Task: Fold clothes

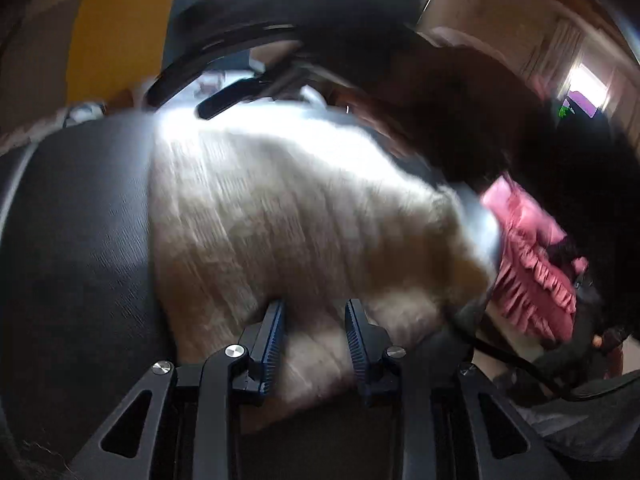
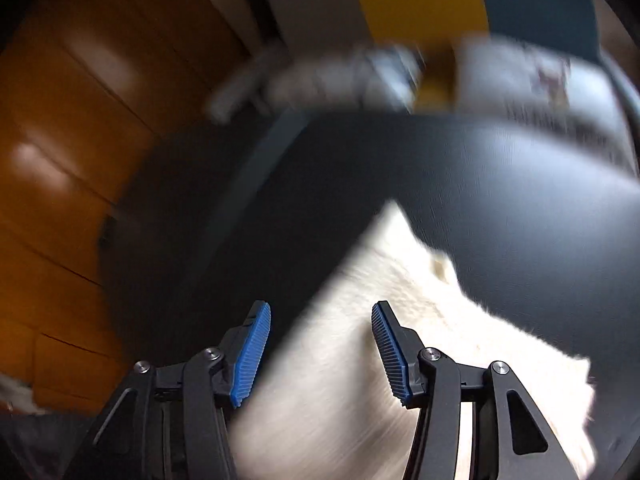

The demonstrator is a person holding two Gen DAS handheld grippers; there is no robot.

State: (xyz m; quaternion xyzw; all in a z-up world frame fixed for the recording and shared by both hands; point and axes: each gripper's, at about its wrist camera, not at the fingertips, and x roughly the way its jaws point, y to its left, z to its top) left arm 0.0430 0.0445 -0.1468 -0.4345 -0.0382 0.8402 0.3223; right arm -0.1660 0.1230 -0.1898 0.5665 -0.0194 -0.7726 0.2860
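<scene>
Left gripper: jaws apart, cream knit garment between the pads, not clamped. Garment lies on dark table; pink ruffled cloth at far right. Right gripper: jaws spread wide over a garment corner. Looks soft, fluffy, light, floppy; take edges or corners. No containers visible.

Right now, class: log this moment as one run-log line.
task: fold clothes | left gripper: open over white garment | right gripper: open | surface: dark table
</scene>
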